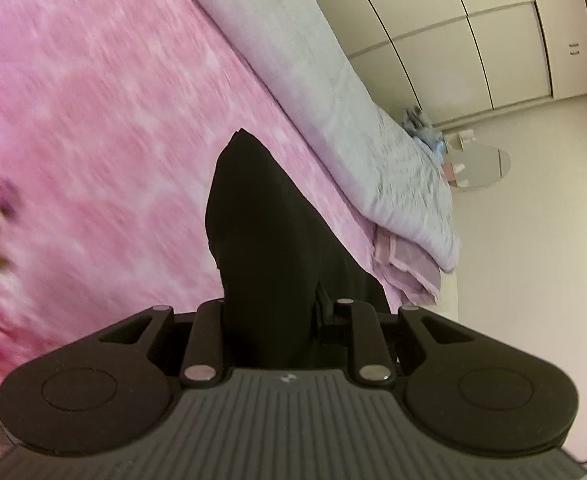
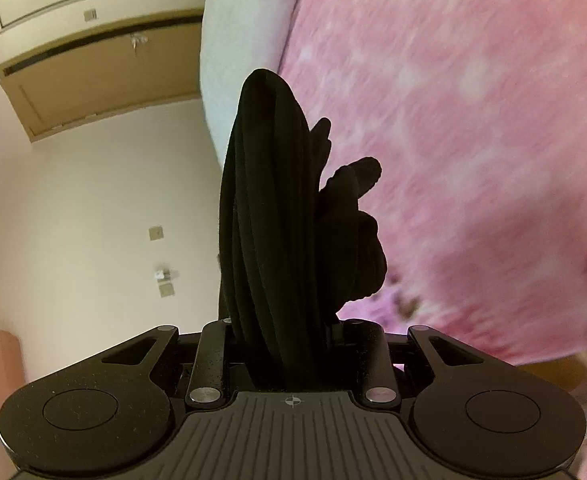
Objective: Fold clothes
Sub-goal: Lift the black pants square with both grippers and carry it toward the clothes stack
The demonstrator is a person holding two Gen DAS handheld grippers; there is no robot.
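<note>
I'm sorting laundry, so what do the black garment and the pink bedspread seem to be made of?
Black garment: soft matte knit, probably cotton or jersey, bunching into rounded folds. Pink bedspread: mottled, possibly fleecy fabric; motion blur hides the weave.

Black garment (image 1: 269, 240) against pink bedspread (image 1: 93, 120) mottled with paler pink patches, plain pale grey quilt (image 1: 313, 92) alongside, cream wardrobe doors (image 1: 473, 40), tan door (image 2: 105, 76).

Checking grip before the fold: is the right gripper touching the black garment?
Touching. The right wrist view shows the black garment bunched between the right gripper fingers.
</note>
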